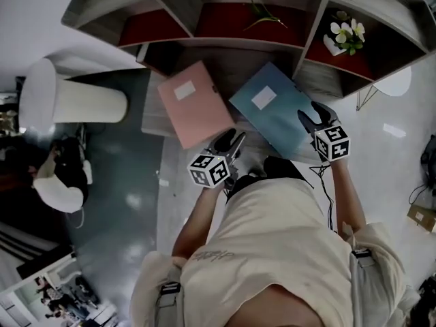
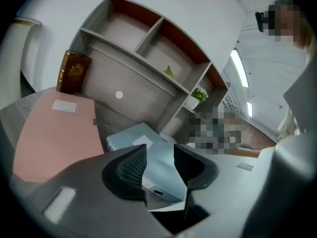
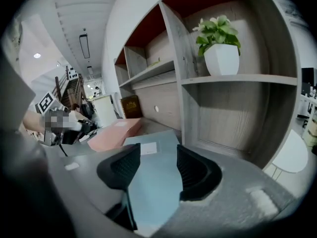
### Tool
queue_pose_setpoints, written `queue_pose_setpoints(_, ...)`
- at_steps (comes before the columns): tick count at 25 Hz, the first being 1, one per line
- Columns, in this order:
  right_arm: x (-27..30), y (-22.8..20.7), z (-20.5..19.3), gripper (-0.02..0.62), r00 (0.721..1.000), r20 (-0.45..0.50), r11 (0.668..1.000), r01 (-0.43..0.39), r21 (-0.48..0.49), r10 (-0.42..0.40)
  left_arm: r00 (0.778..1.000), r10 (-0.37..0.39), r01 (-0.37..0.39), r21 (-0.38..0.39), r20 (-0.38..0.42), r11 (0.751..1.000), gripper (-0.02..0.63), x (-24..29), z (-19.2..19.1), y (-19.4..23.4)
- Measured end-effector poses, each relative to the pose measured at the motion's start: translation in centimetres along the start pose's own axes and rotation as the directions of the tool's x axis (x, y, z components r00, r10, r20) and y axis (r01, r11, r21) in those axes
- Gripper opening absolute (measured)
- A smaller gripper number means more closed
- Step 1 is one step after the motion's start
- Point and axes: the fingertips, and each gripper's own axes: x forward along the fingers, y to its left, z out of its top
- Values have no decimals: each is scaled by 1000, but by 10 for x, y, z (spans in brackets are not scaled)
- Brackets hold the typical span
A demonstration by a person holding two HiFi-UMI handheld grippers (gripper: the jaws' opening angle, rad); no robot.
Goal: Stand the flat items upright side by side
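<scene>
Table point(image 1: 222, 80) of grey wood, under a curved shelf point(image 1: 231, 43), stood on a glossy floor point(image 1: 122, 176). Pink folder point(image 1: 194, 104) and blue folder point(image 1: 272, 107) lay flat on it. Left tongs point(image 1: 233, 142) and right tongs point(image 1: 312, 116) gaped empty. The person's body hid the table's near edge.

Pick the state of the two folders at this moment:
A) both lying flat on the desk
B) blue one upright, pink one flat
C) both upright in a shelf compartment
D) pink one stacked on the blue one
A: the pink folder and the blue folder both lie flat on the desk below the shelf unit, pink at the left.
</scene>
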Motion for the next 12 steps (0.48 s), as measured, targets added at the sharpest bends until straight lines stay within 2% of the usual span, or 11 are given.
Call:
queue_pose_setpoints(6,46,-35,-20,250,988,-131,996,-88,-28,84,993,39,-43,-33,-113,999,204,51,-21,21)
queue_pose_setpoints(9,70,-39,-33,268,969,-205,989,-143,-21,136,985,36,-54,-106,-170,993,215,65,-42,28)
queue_pose_setpoints(12,81,-42,-49,287,943,-288,984,-178,-15,166,980,33,-75,-209,-196,975,224,72,-62,34)
